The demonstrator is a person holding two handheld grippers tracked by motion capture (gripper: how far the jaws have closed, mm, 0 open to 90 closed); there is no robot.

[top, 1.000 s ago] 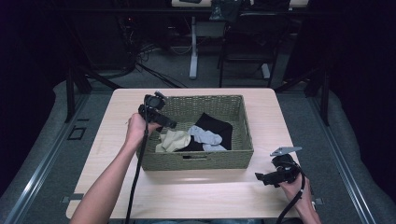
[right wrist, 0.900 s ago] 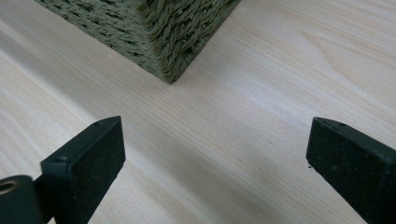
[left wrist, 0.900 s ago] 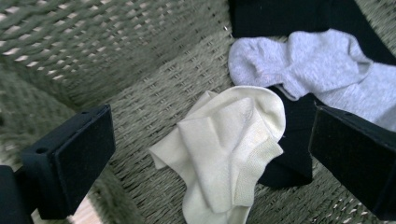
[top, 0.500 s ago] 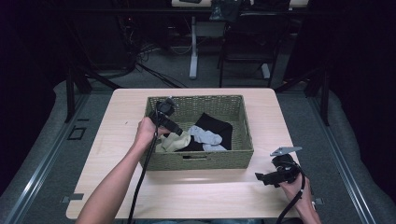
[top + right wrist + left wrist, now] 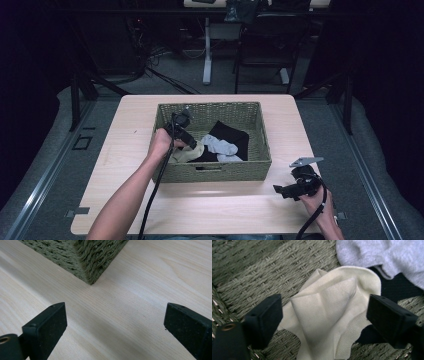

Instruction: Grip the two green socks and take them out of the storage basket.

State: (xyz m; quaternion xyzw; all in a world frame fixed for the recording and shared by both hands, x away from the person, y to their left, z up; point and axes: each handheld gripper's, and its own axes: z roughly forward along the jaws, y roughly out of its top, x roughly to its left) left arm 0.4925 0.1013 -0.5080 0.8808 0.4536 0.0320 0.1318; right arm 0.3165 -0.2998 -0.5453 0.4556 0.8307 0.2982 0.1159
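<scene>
Reaching into the woven basket (image 5: 215, 170), your left tongs (image 5: 324, 315) straddle the cream sock (image 5: 329, 315), which lies crumpled on the basket floor near its left wall. The jaws have just been closing, with the sock between them, but the pads do not yet press the fabric, so the tongs count as open. A grey sock (image 5: 387, 257) lies just beyond the cream one, overlapping a black garment (image 5: 397, 287) that the cream sock's edge also touches.

Your right tongs (image 5: 112, 327) rest over the bare desk (image 5: 140, 297) near the basket's front right corner, jaws wide apart and holding nothing.

Risks from here, as judged:
- The sock is bunched into a raised fold. If the pads meet only the top of that fold, the fabric may slip out on lifting.
- The right-hand pad sits just beside the black garment. Closing at this spot could pinch the dark cloth along with the sock and drag both up.
- Pads set low against the weave could snag the basket floor and shift the basket, since the right tongs are not steadying it.
</scene>
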